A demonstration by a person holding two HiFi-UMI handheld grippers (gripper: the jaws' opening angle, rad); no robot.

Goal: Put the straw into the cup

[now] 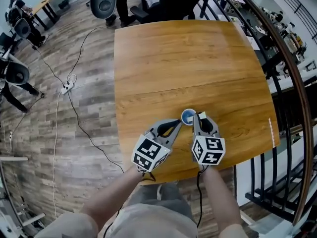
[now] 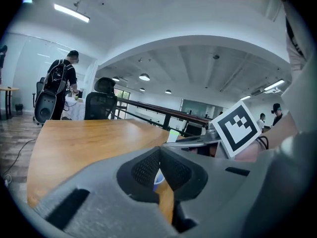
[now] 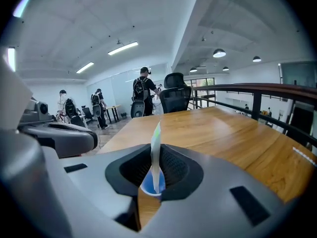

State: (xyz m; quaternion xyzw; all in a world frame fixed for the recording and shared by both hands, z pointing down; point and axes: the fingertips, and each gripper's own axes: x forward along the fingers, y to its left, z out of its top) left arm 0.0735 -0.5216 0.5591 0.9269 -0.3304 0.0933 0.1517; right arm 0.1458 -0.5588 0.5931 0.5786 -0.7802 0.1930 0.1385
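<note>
the straw [image 3: 156,133] looks light, thin and easily bent or crushed, so i judge a gentle pinch low on its shaft suits it. my right gripper [image 3: 156,157] is closed on it, holding it upright just beside the blue cup [image 1: 188,116]. my left gripper [image 2: 159,152], just left of the cup, has its jaws together and holds nothing.

I hold both forearms forward and close together, the grippers side by side with tips converging. Left gripper [image 1: 177,123]: jaws closed at the tips, pinching the wall of the cup [image 1: 188,116]. Right gripper [image 1: 195,119]: jaws clamped on the straw [image 3: 156,152], pointing slightly downward.
</note>
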